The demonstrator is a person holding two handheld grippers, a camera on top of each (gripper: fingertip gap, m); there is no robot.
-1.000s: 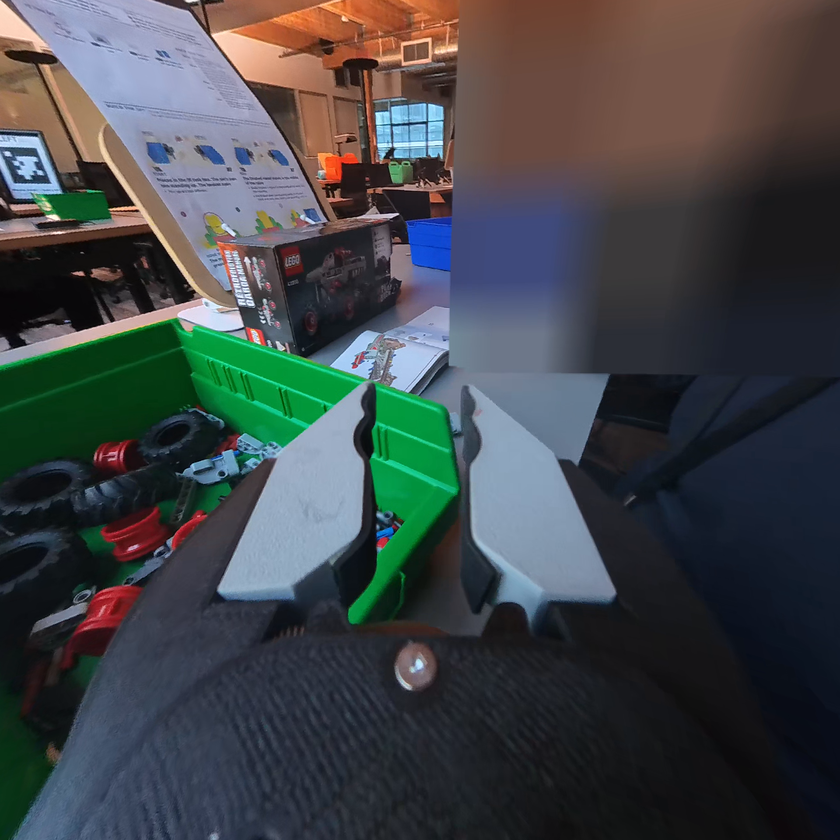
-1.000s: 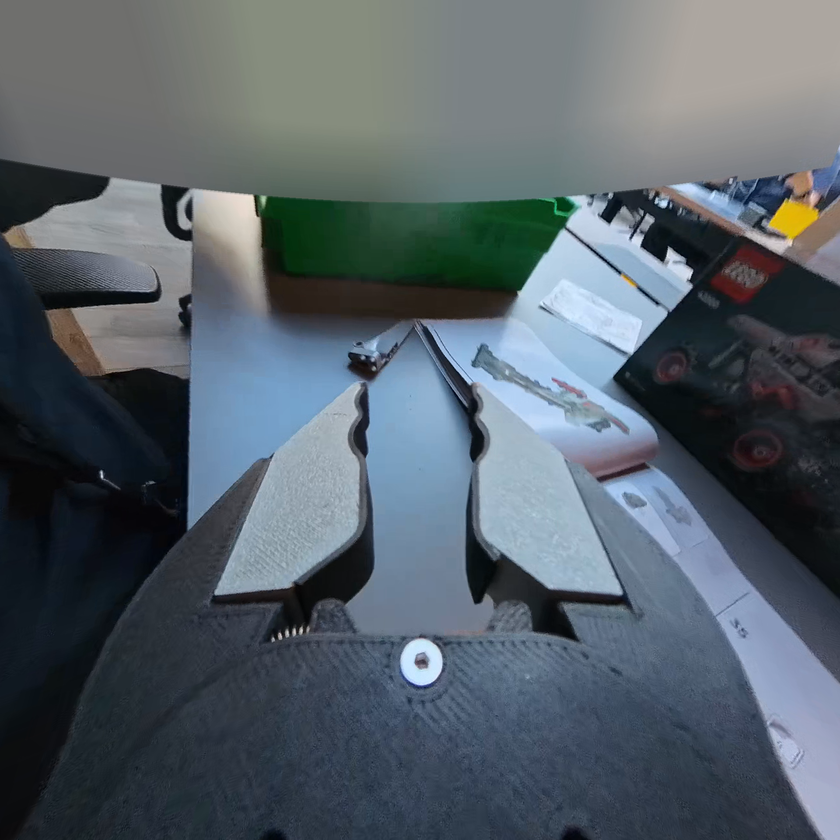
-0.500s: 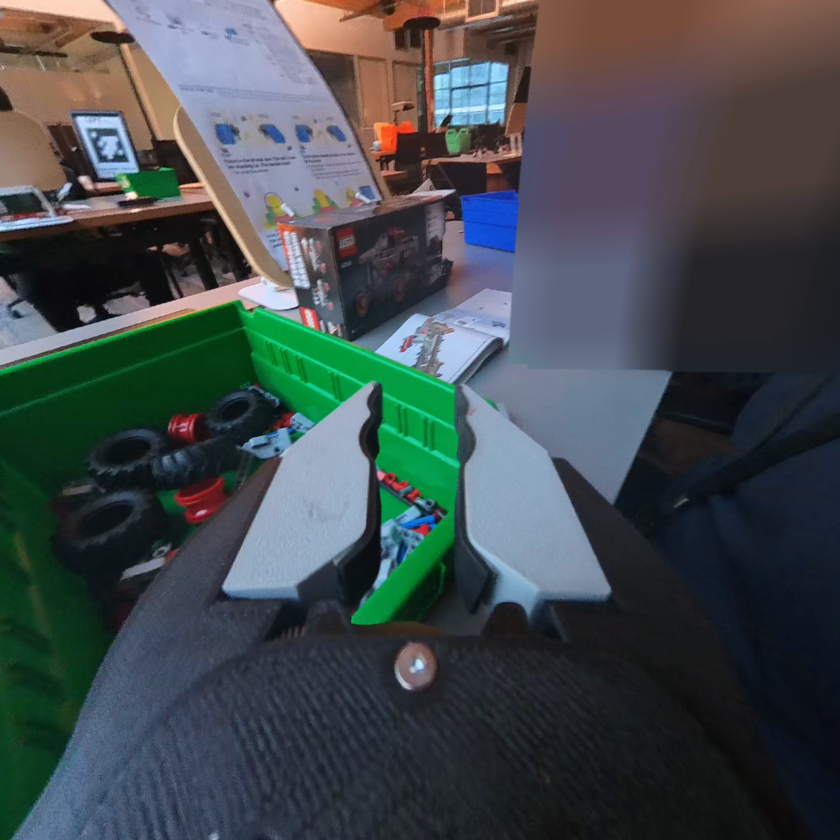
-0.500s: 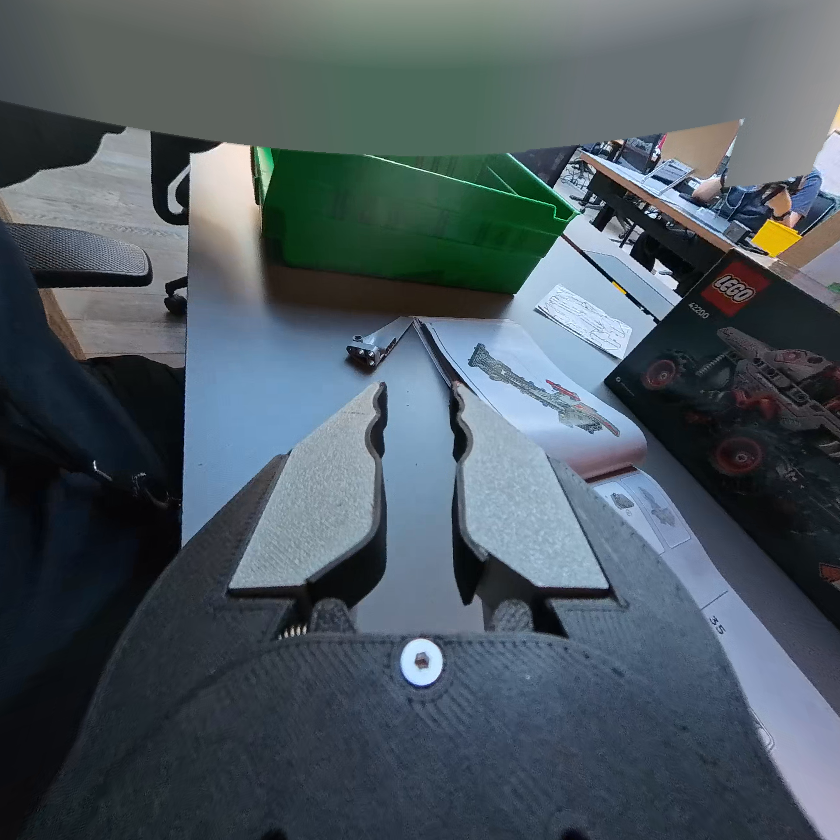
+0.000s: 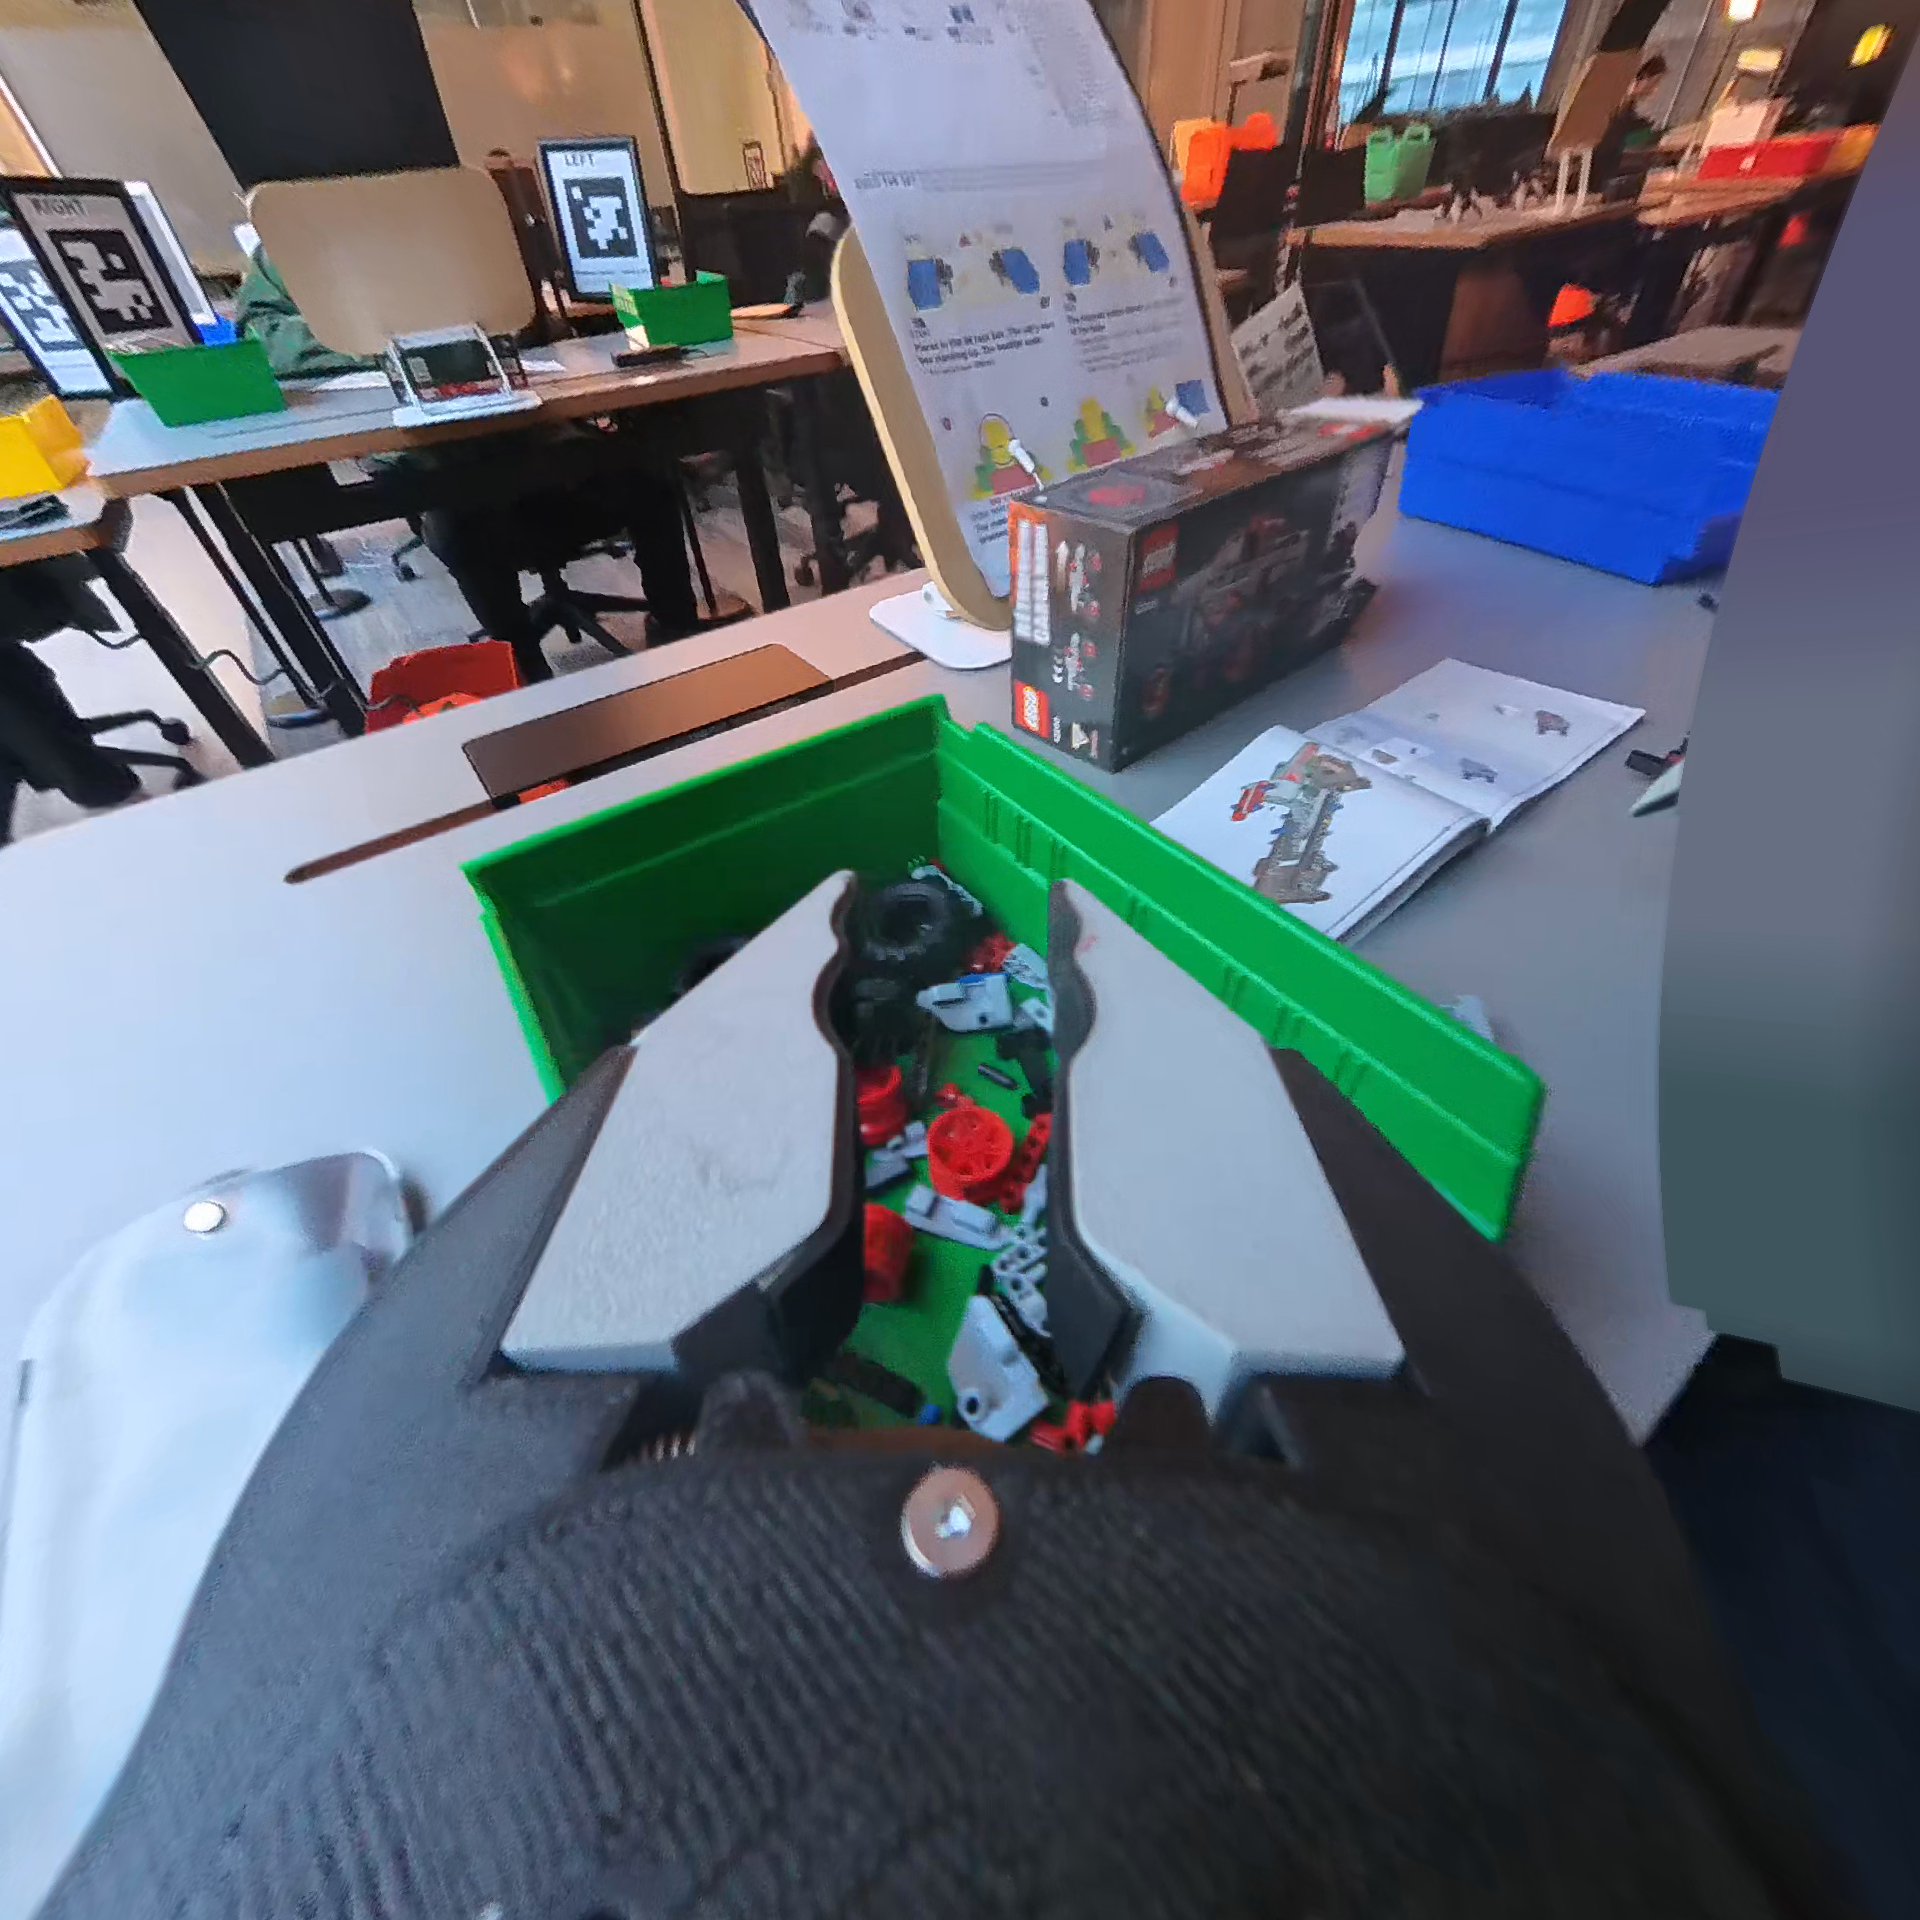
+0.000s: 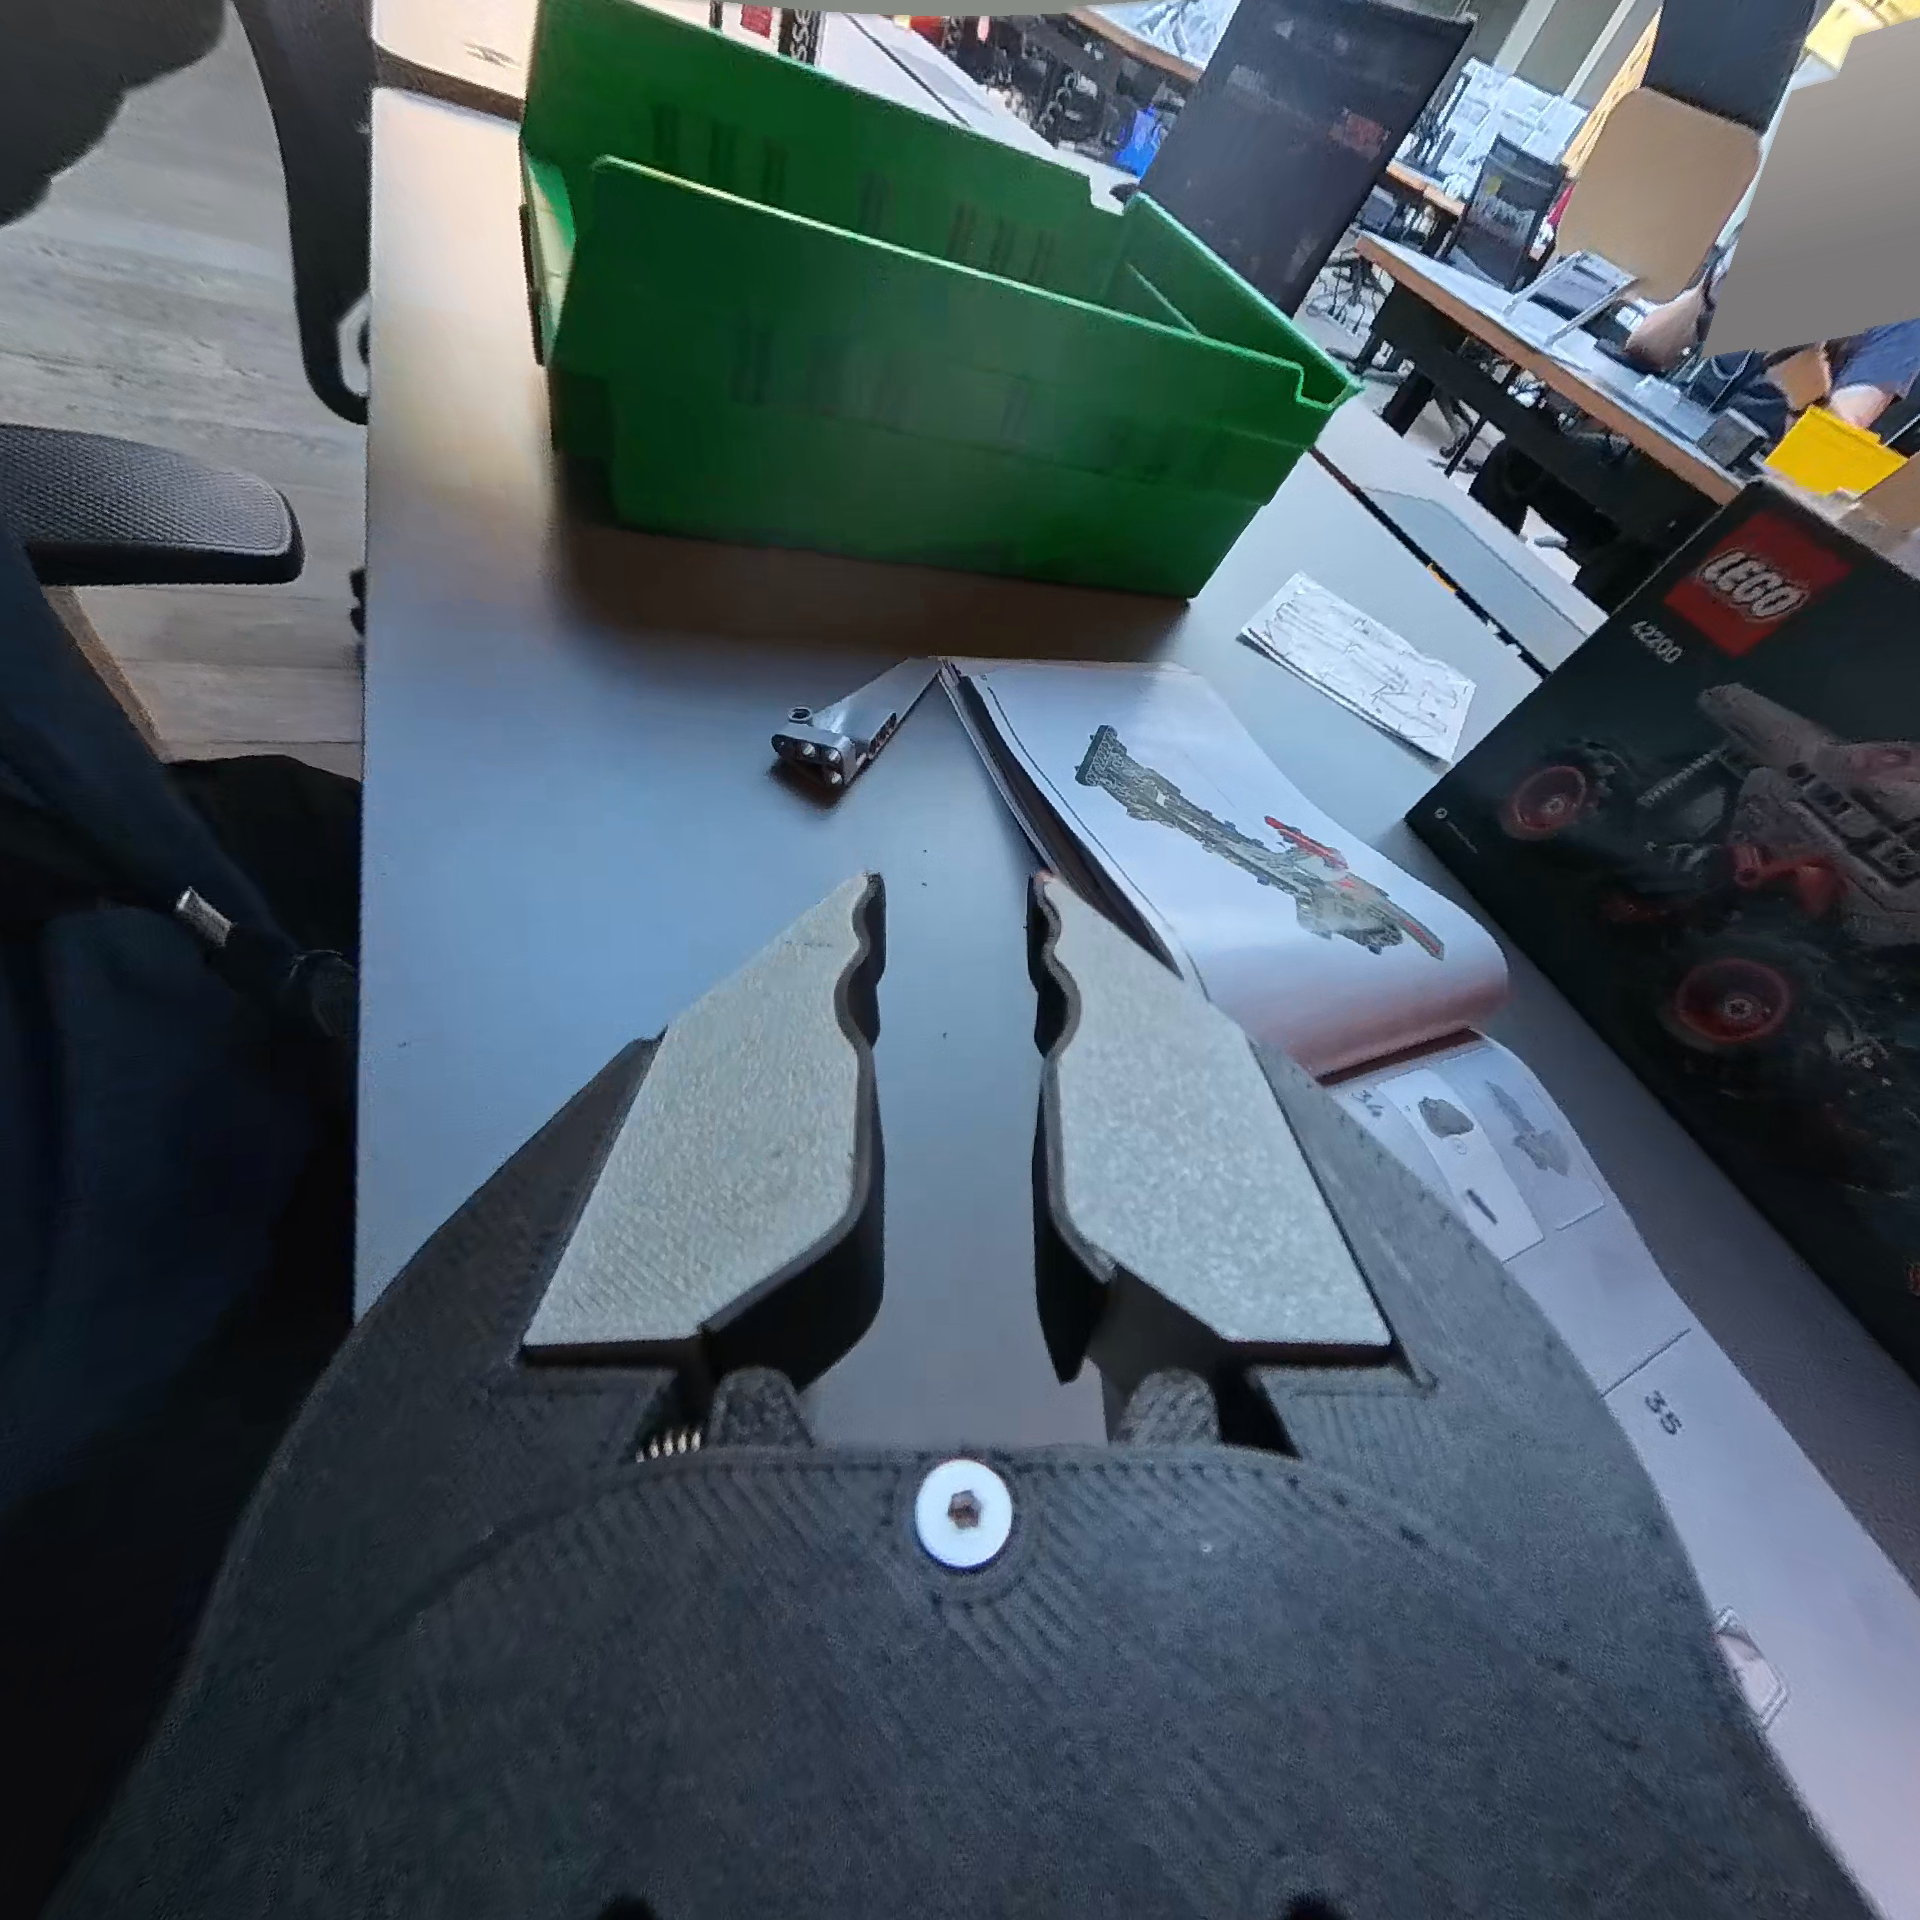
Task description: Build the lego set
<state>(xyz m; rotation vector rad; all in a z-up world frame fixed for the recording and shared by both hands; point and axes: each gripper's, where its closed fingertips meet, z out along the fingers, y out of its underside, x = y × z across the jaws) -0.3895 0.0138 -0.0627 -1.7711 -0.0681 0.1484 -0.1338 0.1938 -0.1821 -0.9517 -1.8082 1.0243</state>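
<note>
The left gripper (image 5: 951, 914) hangs above the green bin (image 5: 727, 831) with its jaws parted by a moderate gap and nothing between them. Straight down through that gap, near to far toward 12 o'clock, lie the loose pieces: a light grey panel piece (image 5: 992, 1361) closest in, then a red wheel hub (image 5: 968, 1143) mid-gap, then a black tyre (image 5: 909, 925) right at the fingertips. The pile runs lengthwise along the gripper's own line, so any pick from here looks like a plain drop rather than a sideways reach.

The right gripper (image 6: 956, 914) is low over the grey table (image 6: 499, 935), also partly open and empty. From its fingertips, a small dark grey angled beam (image 6: 847, 732) lies on the table at about 11 o'clock, a little way ahead; its long axis slants from near-left to far-right, its far end just beside the spine of the open instruction booklet (image 6: 1226, 831), which spreads away toward 1 o'clock. Beyond the beam, at 12 o'clock, stands the green bin's outer wall. The set's box (image 6: 1745, 883) is at 3 o'clock.

The beam is the right gripper's to take; its jaws would have to turn to close across that slanted axis.
</note>
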